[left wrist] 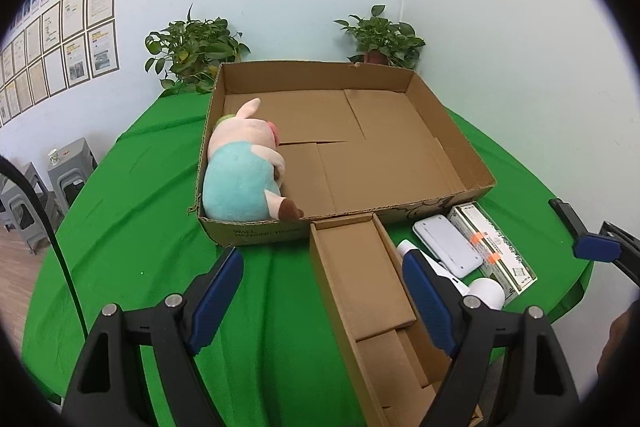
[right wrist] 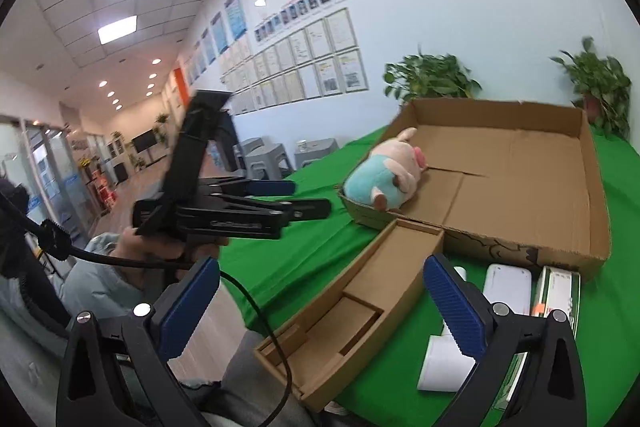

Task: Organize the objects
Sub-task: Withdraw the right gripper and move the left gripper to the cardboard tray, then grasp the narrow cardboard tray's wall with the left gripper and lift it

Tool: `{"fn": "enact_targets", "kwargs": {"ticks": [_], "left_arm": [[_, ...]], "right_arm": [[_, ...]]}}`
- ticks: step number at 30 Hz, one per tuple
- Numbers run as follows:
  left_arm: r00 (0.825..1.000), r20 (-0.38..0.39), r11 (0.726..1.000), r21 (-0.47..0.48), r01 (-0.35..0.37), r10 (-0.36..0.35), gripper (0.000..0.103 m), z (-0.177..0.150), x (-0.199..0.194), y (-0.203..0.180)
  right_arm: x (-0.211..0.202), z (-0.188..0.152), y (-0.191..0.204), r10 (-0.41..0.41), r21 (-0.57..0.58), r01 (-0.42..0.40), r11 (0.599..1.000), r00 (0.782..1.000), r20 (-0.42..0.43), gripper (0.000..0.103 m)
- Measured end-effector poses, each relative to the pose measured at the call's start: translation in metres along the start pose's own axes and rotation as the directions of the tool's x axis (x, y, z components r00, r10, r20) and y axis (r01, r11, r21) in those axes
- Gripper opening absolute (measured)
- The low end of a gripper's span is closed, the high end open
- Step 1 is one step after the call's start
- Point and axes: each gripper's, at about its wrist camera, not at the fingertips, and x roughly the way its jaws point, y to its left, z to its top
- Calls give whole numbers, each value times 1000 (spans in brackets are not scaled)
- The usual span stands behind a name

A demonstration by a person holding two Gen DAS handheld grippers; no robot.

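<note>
A pink and teal plush pig [left wrist: 244,175] [right wrist: 384,179] lies in the near left corner of a wide, shallow cardboard box [left wrist: 360,131] [right wrist: 520,167]. In front of that box stands a narrow cardboard box [left wrist: 360,267] [right wrist: 360,299] with nothing in it. To its right lie a white tube [left wrist: 486,293] [right wrist: 444,367], a flat white case [left wrist: 448,247] [right wrist: 506,287] and a green and white carton [left wrist: 492,247] [right wrist: 558,291]. My left gripper [left wrist: 324,291] [right wrist: 304,197] hovers open above the narrow box. My right gripper [right wrist: 320,303] is open too, with nothing held.
A green cloth [left wrist: 140,227] covers the round table, whose edge curves close on the left and right. Two potted plants [left wrist: 192,51] [left wrist: 384,39] stand behind the big box. Grey stools [left wrist: 68,171] sit on the floor at left. A hand [right wrist: 160,247] holds the left gripper.
</note>
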Motion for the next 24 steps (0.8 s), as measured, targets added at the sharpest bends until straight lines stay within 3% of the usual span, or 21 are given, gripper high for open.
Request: {"fn": "enact_targets", "kwargs": {"ticks": [8,10,13,15,18,23,24], "left_arm": [[999,-29,1000,-19,17,-18,82,-8,3,-5],[998,-59,999,-39,26,-28,82,-15,12,-4],[993,-113,997,-66,30,-37,80,-30,29,-3],[988,-146,996,-82,32,-44,80,-40,40,-3],[984,-178,998,-70,6,-19,80,-50,50,-6],[980,-200,998,-57,3,-15,61,-59,56,-7],[979,-203,998,-58,9,-21,55,-60,57,-6]], "right_arm": [[2,-3,14,123,-25,-123,992,992,-24,103],[12,-7,12,72,-17,-73,997,996,-43,103],[39,-15,1,-102,-1,103,995,987,-121,103],[59,-25,-6,-221,-20,221,975,958,-183,103],[86,-38,-13,-326,-50,325,944,910,-257,101],[114,-48,-22,-343,-28,353,935,883,-319,89],[118,-49,-25,-342,-30,352,935,880,-328,81]]}}
